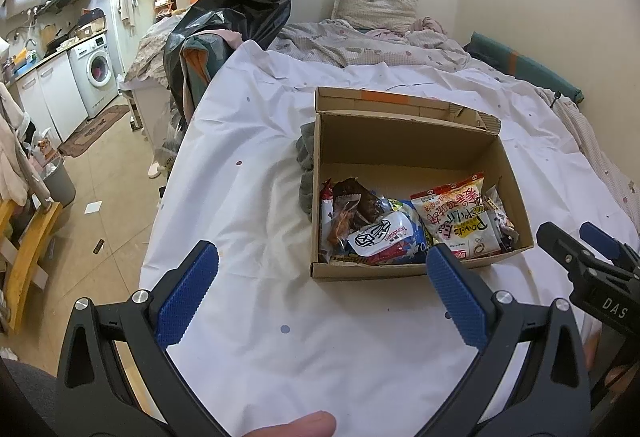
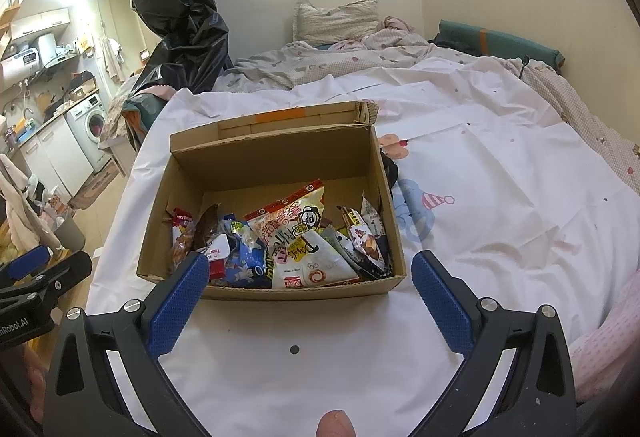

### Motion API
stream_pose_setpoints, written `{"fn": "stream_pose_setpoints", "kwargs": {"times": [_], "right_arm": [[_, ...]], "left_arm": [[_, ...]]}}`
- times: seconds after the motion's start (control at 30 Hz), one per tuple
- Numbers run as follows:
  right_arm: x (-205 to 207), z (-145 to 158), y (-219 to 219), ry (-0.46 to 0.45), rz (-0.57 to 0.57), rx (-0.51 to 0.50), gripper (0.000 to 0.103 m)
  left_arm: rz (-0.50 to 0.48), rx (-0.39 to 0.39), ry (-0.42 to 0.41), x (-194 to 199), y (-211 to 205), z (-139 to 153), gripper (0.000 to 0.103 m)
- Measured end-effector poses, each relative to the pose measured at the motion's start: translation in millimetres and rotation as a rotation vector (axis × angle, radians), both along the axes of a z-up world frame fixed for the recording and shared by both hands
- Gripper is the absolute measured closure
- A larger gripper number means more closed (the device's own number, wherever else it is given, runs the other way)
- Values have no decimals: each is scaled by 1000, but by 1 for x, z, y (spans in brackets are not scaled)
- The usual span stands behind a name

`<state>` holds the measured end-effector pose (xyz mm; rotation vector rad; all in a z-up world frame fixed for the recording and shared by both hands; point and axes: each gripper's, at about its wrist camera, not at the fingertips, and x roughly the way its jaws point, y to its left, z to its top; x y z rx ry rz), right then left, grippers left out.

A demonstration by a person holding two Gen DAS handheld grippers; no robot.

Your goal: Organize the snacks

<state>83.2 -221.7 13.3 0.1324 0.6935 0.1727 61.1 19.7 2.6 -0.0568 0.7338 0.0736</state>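
1. A big white sheet (image 2: 480, 177) covers the bed. It has little dots and a cartoon drawing on it. Nothing to eat lies loose on it, as far as I can see.
2. A brown cardboard box (image 2: 276, 161) sits on the sheet. In the right wrist view it is at about 11 o'clock from the middle. In the left wrist view the box (image 1: 404, 141) is at about 2 o'clock. Its top is open and the far half is bare.
3. The snacks (image 2: 280, 249) are all piled in the near part of the box. The biggest is a white and red bag (image 2: 300, 237) leaning at the front. A blue packet (image 2: 244, 261) is at 9 o'clock of it. Small dark packets (image 2: 368, 237) are at 3 o'clock, by the box wall.
4. The left gripper (image 1: 322, 277) hangs over the sheet in front of the box. Its blue fingers are spread wide and hold nothing.
5. The right gripper (image 2: 310, 289) is also just in front of the box, spread wide with nothing in it.
6. I think the job looks nearly done or done. Every snack I can see is in the box. Maybe only some tidying inside is left.
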Motion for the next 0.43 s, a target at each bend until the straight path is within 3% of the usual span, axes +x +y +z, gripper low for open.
{"fn": "stream_pose_setpoints", "kwargs": {"times": [0.43], "right_arm": [[2,-2,-1,2,-8,15,0]], "left_arm": [[-10,-10,-4,-1,0,-2,0]]}}
